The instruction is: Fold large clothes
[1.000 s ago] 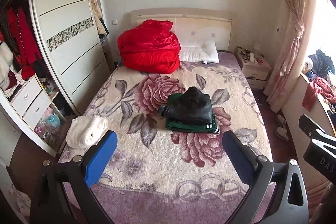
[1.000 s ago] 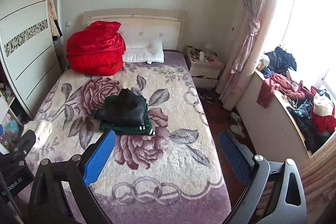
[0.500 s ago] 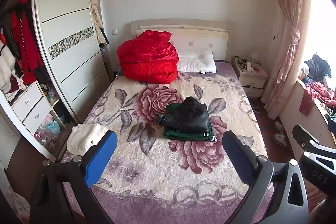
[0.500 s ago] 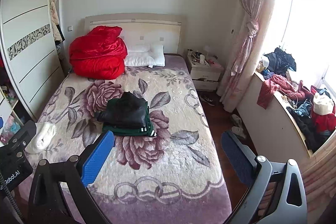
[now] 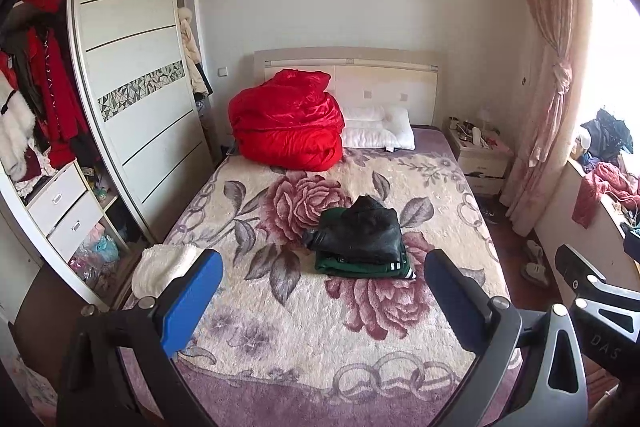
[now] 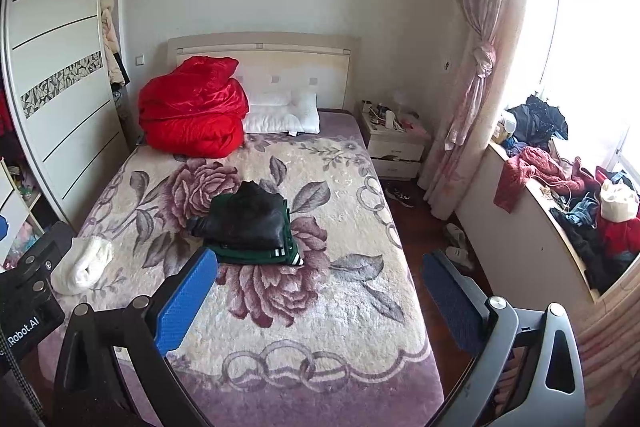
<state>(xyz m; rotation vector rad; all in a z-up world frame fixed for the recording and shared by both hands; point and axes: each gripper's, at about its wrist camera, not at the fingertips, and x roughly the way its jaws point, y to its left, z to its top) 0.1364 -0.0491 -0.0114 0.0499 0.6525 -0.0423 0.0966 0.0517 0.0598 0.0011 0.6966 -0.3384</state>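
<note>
A folded black jacket (image 5: 362, 229) lies on a folded green garment (image 5: 360, 267) in the middle of the bed's floral blanket (image 5: 304, 339). The stack also shows in the right wrist view, black jacket (image 6: 246, 217) over green garment (image 6: 260, 255). A rolled white fluffy garment (image 5: 160, 267) lies at the bed's left edge, also seen in the right wrist view (image 6: 86, 265). My left gripper (image 5: 320, 291) is open and empty, held back above the foot of the bed. My right gripper (image 6: 318, 291) is open and empty, over the bed's right side.
A red quilt (image 5: 286, 125) and white pillows (image 5: 378, 129) lie at the headboard. A wardrobe (image 5: 132, 87) with drawers stands left. A nightstand (image 6: 394, 143), a curtain (image 6: 476, 67) and a windowsill counter piled with clothes (image 6: 560, 179) stand right. Shoes (image 6: 456, 247) lie on the floor.
Both grippers have pulled back and risen from the bed, so the clothes stack looks smaller and farther. Both stay open and empty.
</note>
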